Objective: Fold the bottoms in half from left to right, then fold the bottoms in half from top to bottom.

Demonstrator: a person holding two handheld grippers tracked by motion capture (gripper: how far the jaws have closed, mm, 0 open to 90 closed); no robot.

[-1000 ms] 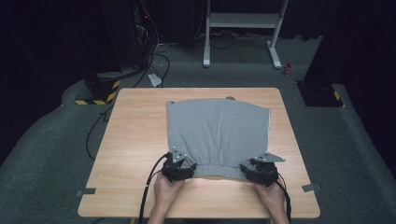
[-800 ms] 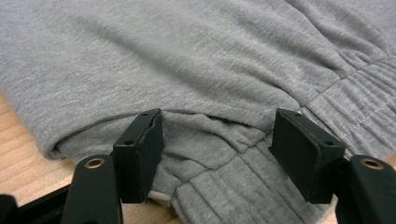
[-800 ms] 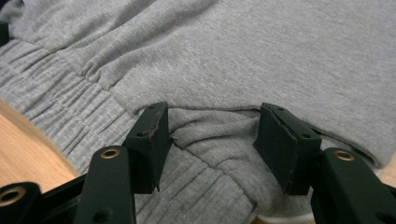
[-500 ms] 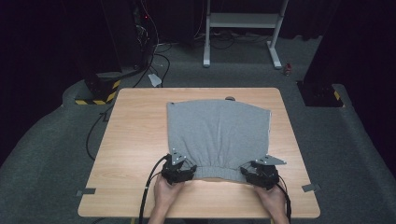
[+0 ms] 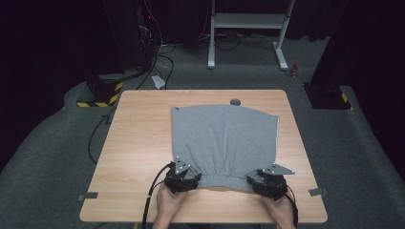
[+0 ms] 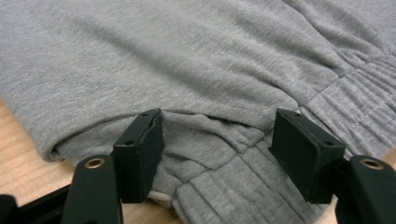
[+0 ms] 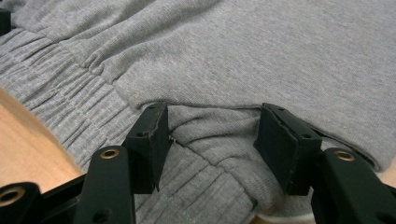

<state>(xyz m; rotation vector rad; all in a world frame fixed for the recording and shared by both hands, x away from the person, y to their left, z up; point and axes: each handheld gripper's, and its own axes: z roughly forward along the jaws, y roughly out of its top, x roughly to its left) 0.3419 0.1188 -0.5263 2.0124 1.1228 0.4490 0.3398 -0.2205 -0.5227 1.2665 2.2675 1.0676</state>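
Grey garment [image 6: 196,70] runs past gripper-view edges; waistband partly hidden.

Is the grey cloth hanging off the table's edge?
No, the grey cloth lies wholly on the wooden table, with bare wood around it.

Bare wood on the table [image 5: 138,143] runs wide along its left edge and narrower along the right. The grey garment [image 5: 224,138] covers the middle, a small round knob [image 5: 234,101] at the far edge.
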